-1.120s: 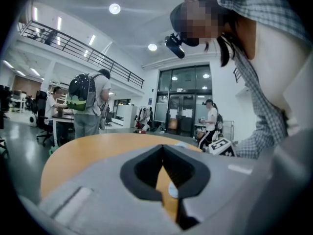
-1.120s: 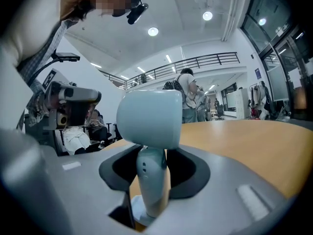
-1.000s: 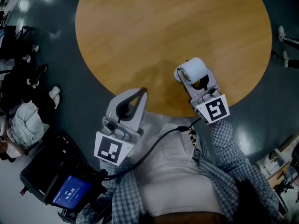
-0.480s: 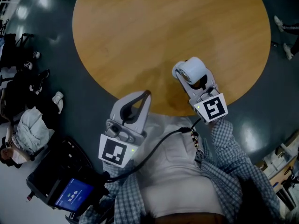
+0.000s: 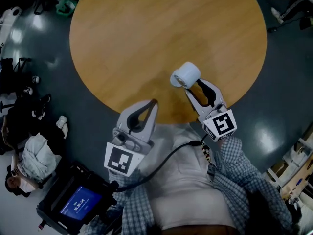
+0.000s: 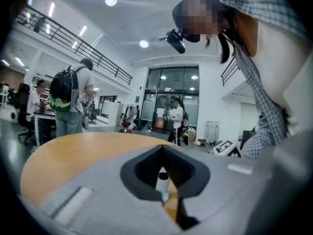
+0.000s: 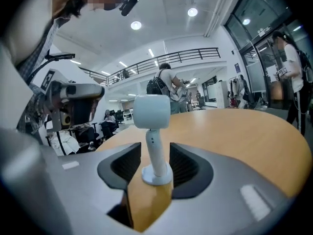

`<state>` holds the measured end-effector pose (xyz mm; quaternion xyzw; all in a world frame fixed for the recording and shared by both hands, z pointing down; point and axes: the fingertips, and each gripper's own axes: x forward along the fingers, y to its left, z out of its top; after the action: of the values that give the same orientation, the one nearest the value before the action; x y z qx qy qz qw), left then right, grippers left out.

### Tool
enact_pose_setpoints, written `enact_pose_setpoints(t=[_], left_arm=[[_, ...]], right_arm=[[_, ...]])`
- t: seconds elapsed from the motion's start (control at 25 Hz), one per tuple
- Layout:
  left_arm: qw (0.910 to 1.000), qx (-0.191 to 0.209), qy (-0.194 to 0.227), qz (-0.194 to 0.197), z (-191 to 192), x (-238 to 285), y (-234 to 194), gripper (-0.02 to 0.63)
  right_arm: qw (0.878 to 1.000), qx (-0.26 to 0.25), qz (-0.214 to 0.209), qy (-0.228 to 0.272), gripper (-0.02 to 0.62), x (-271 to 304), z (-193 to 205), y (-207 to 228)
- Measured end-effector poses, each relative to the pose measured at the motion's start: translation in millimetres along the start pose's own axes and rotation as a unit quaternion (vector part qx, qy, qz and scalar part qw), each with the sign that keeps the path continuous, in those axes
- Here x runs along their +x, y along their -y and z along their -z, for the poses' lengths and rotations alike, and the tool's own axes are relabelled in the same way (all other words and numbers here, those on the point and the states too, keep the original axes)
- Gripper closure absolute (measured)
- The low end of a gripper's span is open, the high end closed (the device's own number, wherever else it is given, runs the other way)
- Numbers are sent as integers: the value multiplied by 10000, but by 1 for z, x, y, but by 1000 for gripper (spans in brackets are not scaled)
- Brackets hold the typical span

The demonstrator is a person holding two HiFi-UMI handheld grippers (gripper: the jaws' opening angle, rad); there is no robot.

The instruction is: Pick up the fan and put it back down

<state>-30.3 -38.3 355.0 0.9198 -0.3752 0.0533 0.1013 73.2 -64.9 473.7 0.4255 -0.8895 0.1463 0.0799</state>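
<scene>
— Which step, going by the right gripper [image 5: 194, 88]?

— The put-down, most likely at its very end. Opening at the jaws just now, with the stem of the small white fan [image 5: 186, 74] between them yet pressed by neither pad. Clear gaps on both sides in the right gripper view.

— And the fan itself?

— Upright on its round foot, on the round wooden table [image 5: 146, 33], near the edge closest to the person. Seemingly bearing its own weight, so released rather than carried.

— And the left gripper [image 5: 154, 103]?

— Pressed together at the tips, pinching nothing. Hanging over the table's near rim, beside the right one but apart from the fan.

— Next move, then?

— Probably a straight pull back along the jaws' own line, toward the person. Calls first for enough spread to clear the foot, wider than the stem. No sideways drift, no roll: tall, heavy at the top, narrow at the base, so easily tipped by a brushing pad.

— Anything else to watch?

— The near table edge. Little room there for a wobble.
</scene>
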Motion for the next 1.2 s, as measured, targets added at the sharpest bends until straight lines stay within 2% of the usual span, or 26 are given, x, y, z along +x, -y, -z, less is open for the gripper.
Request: enact_pose_setpoints(t=[0.12,0.2,0.36,0.48,0.88,1.12,1.2], left_arm=[[9998,56,118,132,-6,5,6,606],[9993,109,207,286,-11,11,10,606],[9982,147,312,485,-17,22,16,606],[9975,196,378,557,-22,30,18,606],[9972,289,424,537,-22,50,7,606],[9972,361,499,432,-26,53,-1,606],[9972,360,526,381,-27,52,-3,606]], right_arm=[[9996,57,183,200,449,-23,-17,-4],[9987,32,365,356,495,-35,-31,-2],[9953,-10,706,663,540,-54,-60,11],[9926,-96,863,851,598,-62,-83,21],[9877,-11,816,1331,601,-51,-127,40],[9873,-143,729,1405,601,-42,-137,45],[9877,-356,665,1372,601,-40,-138,42]])
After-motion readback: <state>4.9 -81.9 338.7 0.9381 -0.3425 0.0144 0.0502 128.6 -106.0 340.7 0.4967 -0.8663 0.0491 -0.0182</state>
